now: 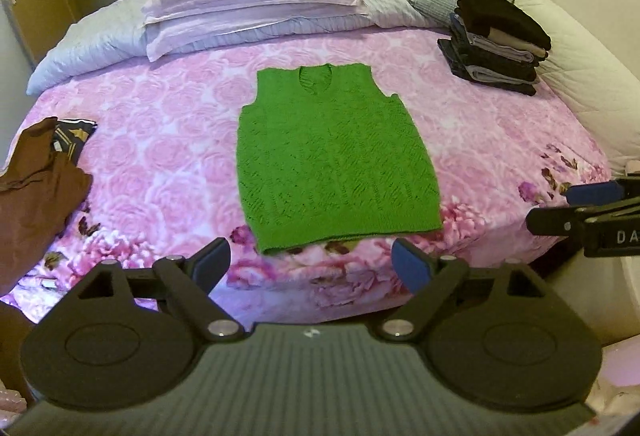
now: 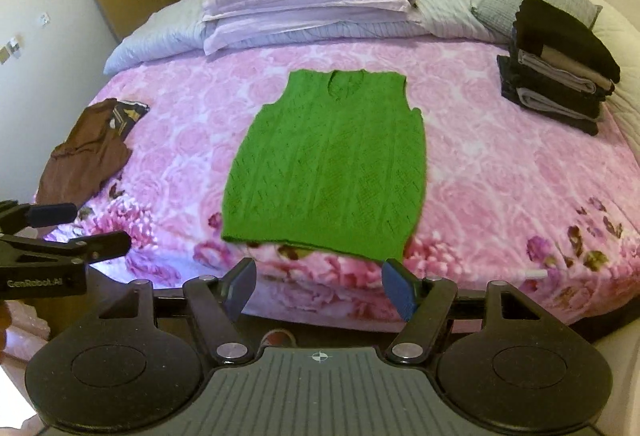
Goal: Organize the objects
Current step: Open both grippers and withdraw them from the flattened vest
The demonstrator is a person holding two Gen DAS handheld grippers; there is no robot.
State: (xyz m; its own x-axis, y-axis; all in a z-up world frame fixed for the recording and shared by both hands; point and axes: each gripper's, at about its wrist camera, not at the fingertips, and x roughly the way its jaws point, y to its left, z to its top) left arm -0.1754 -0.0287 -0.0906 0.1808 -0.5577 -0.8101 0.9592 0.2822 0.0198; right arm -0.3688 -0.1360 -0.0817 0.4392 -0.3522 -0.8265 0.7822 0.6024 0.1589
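I judge a stack (image 1: 496, 40) is folded, the vest (image 1: 336, 160) lies flat unfolded, a brown heap (image 1: 36, 192) waits, and both hand-held grippers (image 1: 310, 268) (image 2: 318, 286) gape empty.

green knit vest (image 1: 336, 160) lies flat, spread out mid-bed, neck twd the pillows, hem twd the near edge, sleeveless w/ v-neck. stack of folded dark clothes (image 1: 498, 42) sits far right, well apart. crumpled brown garment (image 1: 38, 192) at left edge, over a navy patterned piece (image 1: 74, 134).
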